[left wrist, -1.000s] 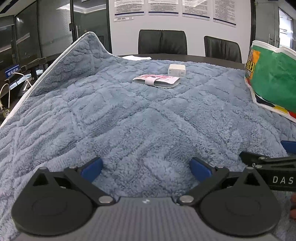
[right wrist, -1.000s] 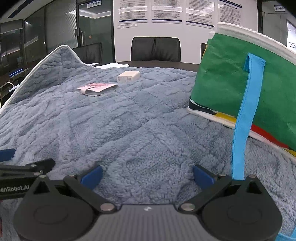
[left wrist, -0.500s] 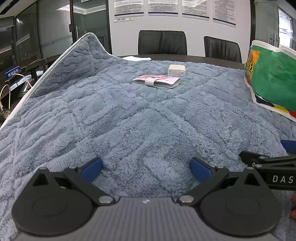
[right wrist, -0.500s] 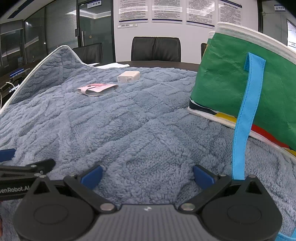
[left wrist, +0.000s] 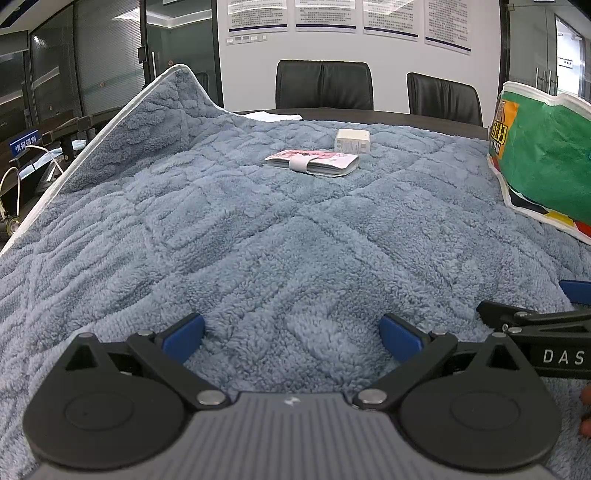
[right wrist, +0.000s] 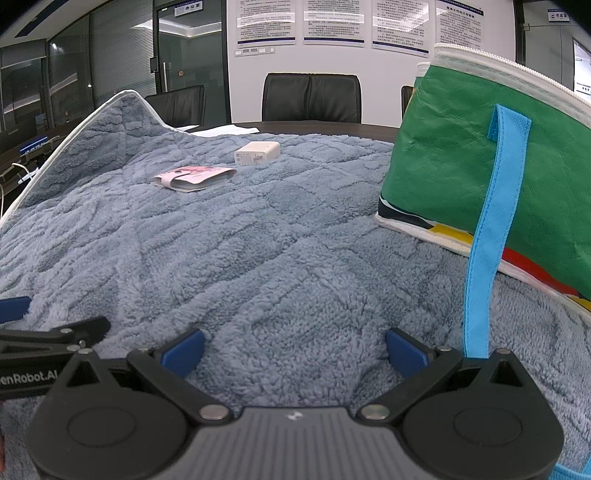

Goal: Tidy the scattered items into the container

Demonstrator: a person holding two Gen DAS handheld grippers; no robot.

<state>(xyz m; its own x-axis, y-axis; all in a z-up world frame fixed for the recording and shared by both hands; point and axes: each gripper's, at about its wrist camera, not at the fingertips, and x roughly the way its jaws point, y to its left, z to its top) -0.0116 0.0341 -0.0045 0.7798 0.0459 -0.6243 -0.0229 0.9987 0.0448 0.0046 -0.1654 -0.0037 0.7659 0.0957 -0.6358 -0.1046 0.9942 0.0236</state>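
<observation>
We hold left gripper (left wrist: 291, 338) and right gripper (right wrist: 293, 349) spread wide, empty, low over the blanket (left wrist: 258, 240).

Behind the dark worktop (left wrist: 369, 112) I've got a white wall (right wrist: 388, 81) at 12 o'clock with a row of printed notice boards (left wrist: 325, 14) along the top. Two black leather chairs (left wrist: 324, 85) are pushed up to the far edge, and the right wrist view shows another one (right wrist: 181, 105) around 10 o'clock. Glass partitions and a glass door (right wrist: 192, 62) run off to 9–10 o'clock, with ceiling lights reflecting in them. There's a blue sign (left wrist: 24, 144) down low at 9 o'clock.
</observation>
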